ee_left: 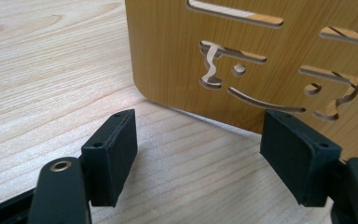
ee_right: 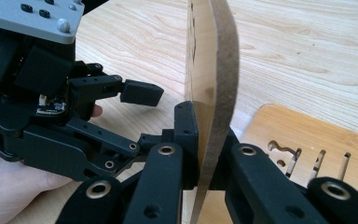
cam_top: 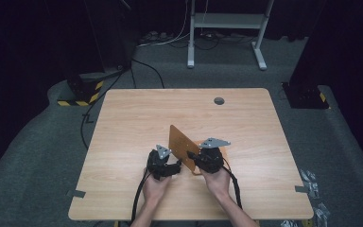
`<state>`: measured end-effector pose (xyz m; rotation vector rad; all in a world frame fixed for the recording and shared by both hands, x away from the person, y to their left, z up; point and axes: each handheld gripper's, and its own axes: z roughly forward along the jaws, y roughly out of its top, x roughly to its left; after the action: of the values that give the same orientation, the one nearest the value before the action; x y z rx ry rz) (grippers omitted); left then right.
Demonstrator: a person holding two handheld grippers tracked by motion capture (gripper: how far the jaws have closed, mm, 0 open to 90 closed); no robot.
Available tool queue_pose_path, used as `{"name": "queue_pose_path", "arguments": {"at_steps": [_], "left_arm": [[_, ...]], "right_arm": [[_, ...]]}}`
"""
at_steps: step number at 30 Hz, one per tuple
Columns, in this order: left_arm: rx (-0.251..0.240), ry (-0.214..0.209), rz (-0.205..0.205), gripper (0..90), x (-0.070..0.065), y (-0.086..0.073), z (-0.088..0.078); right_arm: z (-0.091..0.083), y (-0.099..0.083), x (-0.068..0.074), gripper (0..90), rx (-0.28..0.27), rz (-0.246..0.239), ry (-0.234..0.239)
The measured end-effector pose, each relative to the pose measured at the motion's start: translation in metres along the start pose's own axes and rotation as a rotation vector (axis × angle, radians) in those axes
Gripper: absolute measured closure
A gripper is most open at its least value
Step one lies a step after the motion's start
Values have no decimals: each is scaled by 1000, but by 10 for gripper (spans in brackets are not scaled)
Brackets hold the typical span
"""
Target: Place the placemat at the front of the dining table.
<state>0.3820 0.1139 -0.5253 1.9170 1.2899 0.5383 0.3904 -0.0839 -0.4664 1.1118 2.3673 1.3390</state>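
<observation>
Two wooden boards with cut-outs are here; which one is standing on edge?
The board clamped in the right gripper stands upright. The other board lies flat on the table beneath that gripper.

Smooth wooden panel (ee_right: 212, 93), rough fibrous edge; matt, apparently laminate wood-grain table (cam_top: 132, 123).

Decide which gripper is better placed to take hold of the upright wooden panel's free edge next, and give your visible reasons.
Probably the left gripper. Its jaws stand open just short of the upright wooden panel, not touching it. The right gripper is shut on the panel's edge, holding it upright on the table, so it is occupied.
</observation>
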Motion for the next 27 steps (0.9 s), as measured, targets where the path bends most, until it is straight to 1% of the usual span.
{"name": "queue_pose_path", "arguments": {"at_steps": [4, 5, 6, 10, 11, 13, 14, 15, 17, 19, 21, 22, 25, 26, 27], "left_arm": [[0, 6, 8, 275, 0, 0, 0], [4, 8, 17, 275, 0, 0, 0], [4, 7, 7, 275, 0, 0, 0], [10, 14, 12, 276, -1, 0, 1], [15, 18, 23, 278, -1, 1, 1], [21, 24, 18, 278, -2, 1, 2], [24, 26, 31, 278, -2, 1, 2], [27, 25, 20, 279, -3, 1, 3], [36, 33, 37, 278, -3, 1, 3], [34, 36, 46, 278, -3, 2, 4], [37, 39, 47, 278, -3, 2, 4], [37, 39, 47, 278, -3, 2, 4], [37, 40, 45, 277, -4, 2, 4], [38, 38, 37, 276, -4, 1, 4], [37, 39, 40, 276, -5, 1, 4]], "right_arm": [[-1, 2, 0, 865, -1, -3, -3], [-2, 3, 0, 865, -2, -12, -5], [-3, 4, 0, 865, -3, -13, -6], [-5, 6, 1, 866, -1, -30, -13], [-6, 7, 0, 866, 0, -33, -16], [-8, 8, 0, 865, 0, -35, -16], [-9, 9, -1, 866, -1, -35, -13], [-10, 9, -1, 865, -1, -31, -12], [-12, 9, -2, 866, -2, -34, -9], [-13, 9, -3, 865, 1, -36, -14], [-14, 10, -5, 865, 6, -38, -10], [-15, 10, -4, 865, 8, -27, -12], [-17, 11, -6, 865, 3, -31, -14], [-18, 11, -6, 866, 3, -34, -13], [-19, 11, -6, 866, 0, -28, -15]]}}
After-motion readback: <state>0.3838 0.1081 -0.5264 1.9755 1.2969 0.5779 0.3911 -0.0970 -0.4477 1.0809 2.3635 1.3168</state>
